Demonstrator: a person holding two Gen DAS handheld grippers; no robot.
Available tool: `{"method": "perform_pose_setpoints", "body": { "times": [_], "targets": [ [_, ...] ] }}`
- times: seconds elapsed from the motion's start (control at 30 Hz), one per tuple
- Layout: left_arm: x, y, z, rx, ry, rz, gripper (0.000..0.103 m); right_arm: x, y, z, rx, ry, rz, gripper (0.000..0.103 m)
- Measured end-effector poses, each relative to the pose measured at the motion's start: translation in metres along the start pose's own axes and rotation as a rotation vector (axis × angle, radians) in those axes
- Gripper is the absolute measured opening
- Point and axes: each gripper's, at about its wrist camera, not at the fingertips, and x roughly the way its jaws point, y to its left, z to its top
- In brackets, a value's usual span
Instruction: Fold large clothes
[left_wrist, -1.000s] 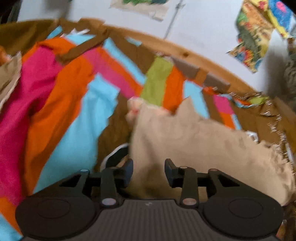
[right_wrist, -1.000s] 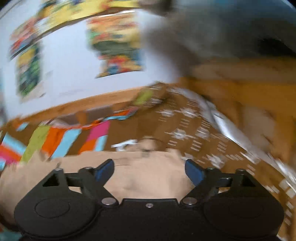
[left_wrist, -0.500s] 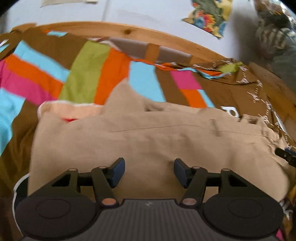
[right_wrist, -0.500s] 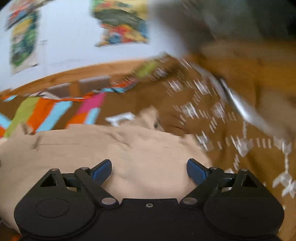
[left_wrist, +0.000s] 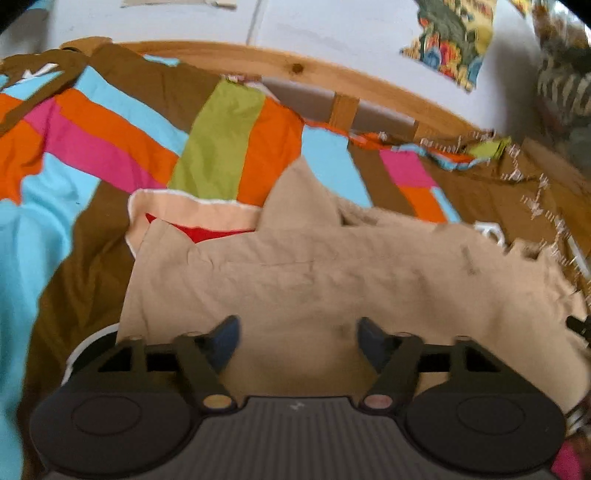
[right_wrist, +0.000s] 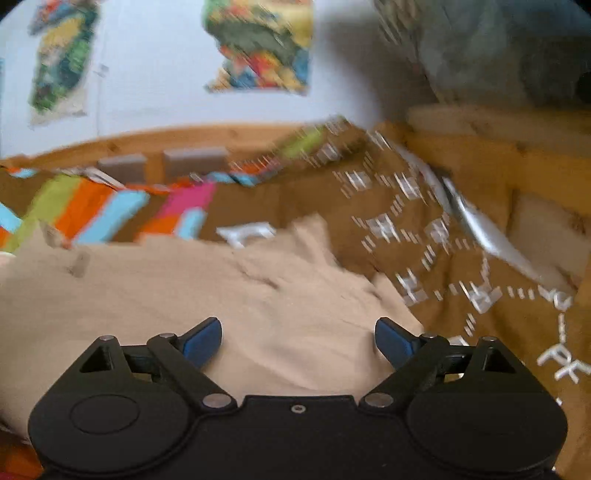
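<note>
Both tongs, left (left_wrist: 297, 341) and right (right_wrist: 297, 341), gape wide over the garment (left_wrist: 332, 273) on the bed (left_wrist: 92, 236); between folds, seemingly; next, grip an edge.

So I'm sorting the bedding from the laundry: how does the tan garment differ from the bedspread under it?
The tan garment is one plain colour; the bedspread has bright stripes on brown. The garment is a small folded piece with ragged edges; the bedspread spreads far past it to the wooden frame. The garment lies on top. Both lie fairly flat.
</note>
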Motion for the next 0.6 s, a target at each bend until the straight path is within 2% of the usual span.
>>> {"method": "perform_pose_setpoints", "body": {
  "times": [0.03,0.1,0.17,0.23,0.3,0.33,0.37,0.43,0.53,0.6],
  "targets": [
    [-0.009,-0.001,-0.001,-0.011,-0.018,0.001,0.091,-0.006,0.009,0.003,-0.026,-0.025,0.032,0.094],
    [-0.029,-0.004,-0.008,-0.025,-0.053,-0.001,0.095,-0.017,0.032,0.005,-0.100,-0.058,0.112,0.096],
    [-0.042,-0.005,-0.019,-0.040,-0.052,-0.009,0.098,-0.023,0.053,0.003,-0.179,-0.064,0.189,0.097],
    [-0.047,-0.002,-0.032,-0.061,-0.023,0.005,0.098,-0.023,0.071,-0.006,-0.259,-0.036,0.238,0.097],
    [-0.044,0.003,-0.044,-0.052,0.019,0.042,0.099,-0.013,0.081,-0.018,-0.294,0.052,0.245,0.097],
    [-0.042,0.005,-0.049,-0.044,0.025,0.055,0.101,-0.005,0.080,-0.023,-0.267,0.096,0.251,0.099],
    [-0.042,0.007,-0.051,-0.048,0.025,0.060,0.102,0.000,0.076,-0.026,-0.236,0.110,0.257,0.102],
    [-0.043,0.011,-0.052,-0.067,0.028,0.056,0.102,0.005,0.069,-0.025,-0.195,0.129,0.265,0.102],
    [-0.044,0.012,-0.049,-0.090,0.041,0.057,0.102,-0.003,0.066,-0.019,-0.181,0.149,0.245,0.102],
    [-0.048,0.015,-0.048,-0.127,0.062,0.039,0.102,-0.016,0.055,-0.010,-0.116,0.187,0.210,0.102]
  ]
}}
